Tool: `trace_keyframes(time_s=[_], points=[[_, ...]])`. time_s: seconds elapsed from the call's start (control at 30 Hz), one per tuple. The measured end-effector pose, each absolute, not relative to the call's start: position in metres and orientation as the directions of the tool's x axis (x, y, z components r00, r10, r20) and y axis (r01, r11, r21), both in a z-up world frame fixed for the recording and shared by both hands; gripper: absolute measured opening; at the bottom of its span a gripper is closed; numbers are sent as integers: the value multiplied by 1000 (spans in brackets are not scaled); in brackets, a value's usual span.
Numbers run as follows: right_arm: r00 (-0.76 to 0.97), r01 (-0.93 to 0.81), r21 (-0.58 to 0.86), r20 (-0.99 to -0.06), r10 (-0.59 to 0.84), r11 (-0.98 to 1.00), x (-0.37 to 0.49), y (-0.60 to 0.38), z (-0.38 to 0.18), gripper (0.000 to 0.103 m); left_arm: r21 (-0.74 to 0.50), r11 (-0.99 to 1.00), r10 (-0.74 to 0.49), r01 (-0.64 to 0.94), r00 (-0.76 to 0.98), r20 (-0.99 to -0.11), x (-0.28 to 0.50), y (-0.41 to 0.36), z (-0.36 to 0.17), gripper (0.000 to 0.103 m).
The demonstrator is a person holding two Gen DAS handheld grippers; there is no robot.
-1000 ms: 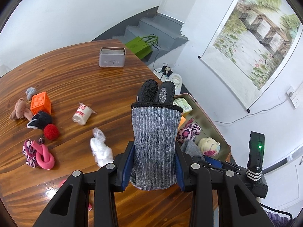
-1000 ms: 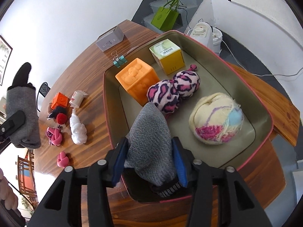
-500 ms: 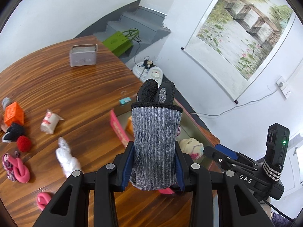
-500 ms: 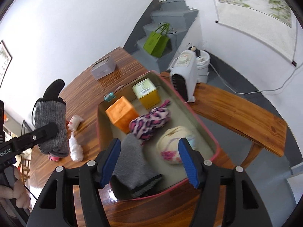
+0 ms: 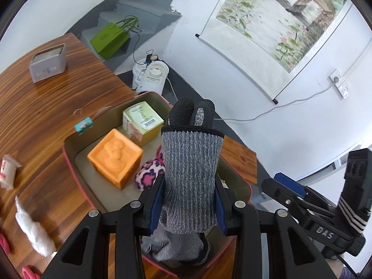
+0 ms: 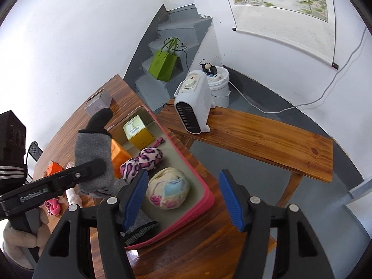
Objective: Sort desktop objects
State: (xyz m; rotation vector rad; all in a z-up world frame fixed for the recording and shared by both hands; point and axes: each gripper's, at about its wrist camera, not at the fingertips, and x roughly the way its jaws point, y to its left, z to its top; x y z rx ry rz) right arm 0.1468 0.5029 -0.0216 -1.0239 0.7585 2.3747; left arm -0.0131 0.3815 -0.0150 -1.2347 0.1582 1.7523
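Observation:
My left gripper is shut on a grey knit glove with black fingertips, held upright over the pink-rimmed tray. A second grey glove lies in the tray's near corner, below the held one. The tray also holds an orange cube, a green-and-yellow box, a leopard-print plush and a pastel yarn ball. My right gripper stands open above the tray's near right rim, with nothing between its fingers.
On the wooden table left of the tray lie a teal clip, a white wad, a white packet and a grey box. A white heater stands on a wooden bench beside the table.
The right gripper has opened, left its grey glove in the tray and drawn back upward. The left gripper has carried its glove rightward from above the table to above the tray.

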Motion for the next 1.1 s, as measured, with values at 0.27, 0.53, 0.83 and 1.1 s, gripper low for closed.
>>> trace_keyframes(time_s=[0.27, 0.53, 0.83, 1.1], points=[[-609, -605, 295, -770, 191, -739, 150, 510, -25, 67, -381, -557, 575, -738, -12, -818, -16, 405, -32, 55], [-619, -577, 297, -767, 170, -761, 135, 506, -23, 67, -386, -594, 597, -706, -66, -800, -24, 376, -20, 55], [-647, -473, 302, -757, 93, -828, 100, 471, -20, 67, -383, -705, 583, -597, -180, -792, -41, 296, -12, 55], [-668, -348, 317, -744, -4, -882, 64, 420, -16, 67, -368, -812, 522, -453, -280, -806, -51, 204, -15, 55]])
